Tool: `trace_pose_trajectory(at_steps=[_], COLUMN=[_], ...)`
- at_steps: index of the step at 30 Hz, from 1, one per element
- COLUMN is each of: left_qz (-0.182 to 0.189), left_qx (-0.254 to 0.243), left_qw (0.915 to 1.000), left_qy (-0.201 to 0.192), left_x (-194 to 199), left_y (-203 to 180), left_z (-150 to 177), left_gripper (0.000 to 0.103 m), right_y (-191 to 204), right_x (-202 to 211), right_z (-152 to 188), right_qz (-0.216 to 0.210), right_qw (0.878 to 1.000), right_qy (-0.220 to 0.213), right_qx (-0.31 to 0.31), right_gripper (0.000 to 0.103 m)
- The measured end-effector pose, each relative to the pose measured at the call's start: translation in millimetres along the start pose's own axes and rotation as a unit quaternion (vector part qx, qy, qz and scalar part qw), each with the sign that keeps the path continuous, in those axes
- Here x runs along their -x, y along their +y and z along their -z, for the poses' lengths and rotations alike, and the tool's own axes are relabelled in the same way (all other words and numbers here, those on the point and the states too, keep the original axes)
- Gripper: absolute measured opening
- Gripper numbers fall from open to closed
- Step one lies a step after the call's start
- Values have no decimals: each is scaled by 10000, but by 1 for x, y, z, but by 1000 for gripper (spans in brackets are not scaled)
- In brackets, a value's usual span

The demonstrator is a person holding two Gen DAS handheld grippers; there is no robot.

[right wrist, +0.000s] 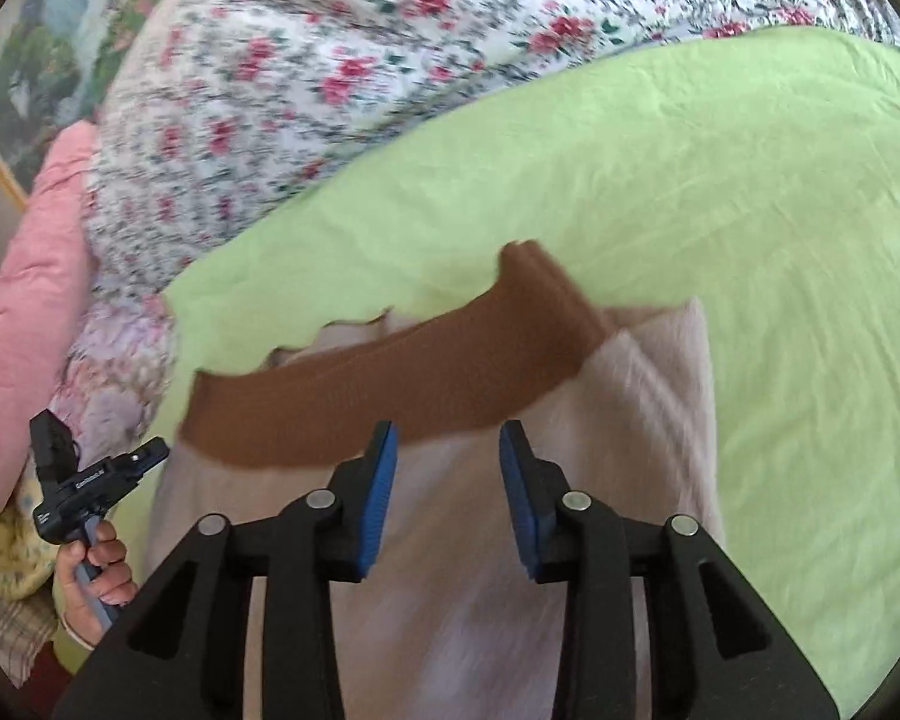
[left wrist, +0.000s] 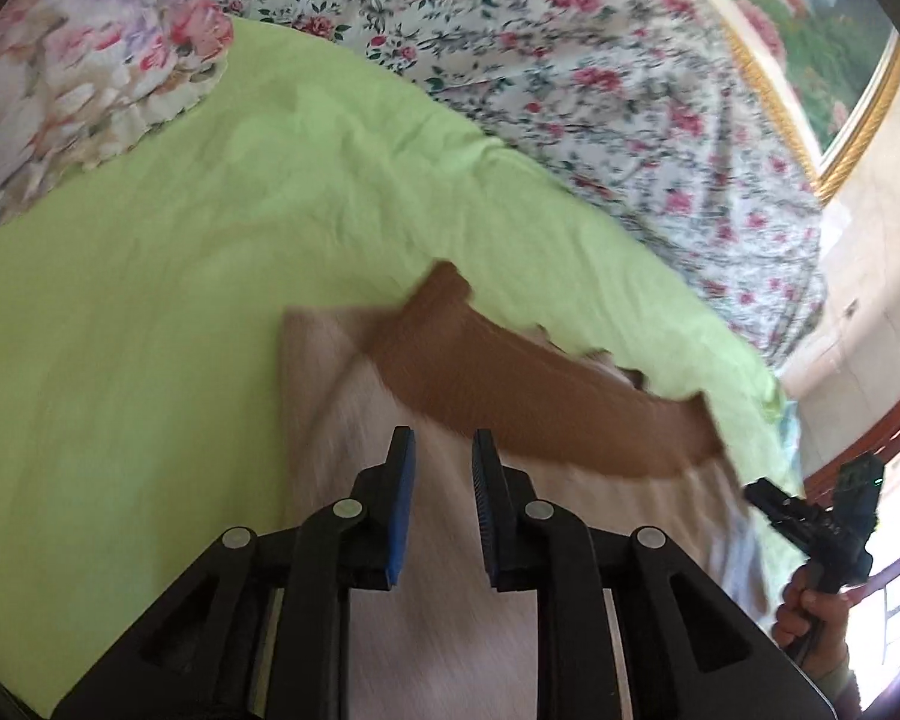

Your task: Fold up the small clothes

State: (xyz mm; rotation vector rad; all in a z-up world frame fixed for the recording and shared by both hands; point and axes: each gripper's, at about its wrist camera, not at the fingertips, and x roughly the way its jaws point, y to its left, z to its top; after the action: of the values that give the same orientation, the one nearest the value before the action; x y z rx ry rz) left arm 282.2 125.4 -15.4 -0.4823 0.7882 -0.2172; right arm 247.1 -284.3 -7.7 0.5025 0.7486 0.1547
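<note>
Centrally in both wrist views, a pale pink garment [left wrist: 450, 540] with a brown band [left wrist: 510, 384] lies flat on the green sheet [left wrist: 150, 300], apparently spread for folding. Left gripper [left wrist: 444, 450] and right gripper [right wrist: 448, 444] hover above it, jaws parted, holding nothing.

pale pink garment [left wrist: 450, 600], brown waistband [left wrist: 510, 384], flat.
</note>
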Motion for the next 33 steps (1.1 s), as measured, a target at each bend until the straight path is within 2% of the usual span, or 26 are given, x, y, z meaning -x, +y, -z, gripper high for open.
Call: trace_pose_trajectory(at_steps=[5, 10, 16, 18, 24, 28, 33], left_qz=[250, 372, 444, 414, 411, 343, 196], left_qx=[133, 158, 297, 338, 461, 630, 949], left_qw=[9996, 9991, 9980, 9978, 9969, 9959, 9938], left_qy=[-15, 130, 345, 384, 489, 544, 543], left_x=[47, 65, 80, 82, 90, 92, 91], left_y=[-11, -29, -37, -38, -36, -28, -12], left_z=[49, 85, 127, 137, 161, 171, 178], left_gripper=[23, 25, 37, 45, 56, 56, 56], right_y=[16, 22, 26, 24, 22, 24, 31], right_x=[27, 49, 60, 63, 75, 83, 88], right_z=[33, 73, 112, 123, 145, 157, 167], right_qz=[-153, -182, -236, -214, -135, -99, -162], right_qw=[9999, 9997, 9991, 9988, 9986, 9987, 9985], right_qy=[48, 128, 245, 272, 302, 320, 384], right_qx=[38, -61, -253, -350, -416, -384, -348], right_gripper=[44, 49, 51, 52, 54, 59, 59])
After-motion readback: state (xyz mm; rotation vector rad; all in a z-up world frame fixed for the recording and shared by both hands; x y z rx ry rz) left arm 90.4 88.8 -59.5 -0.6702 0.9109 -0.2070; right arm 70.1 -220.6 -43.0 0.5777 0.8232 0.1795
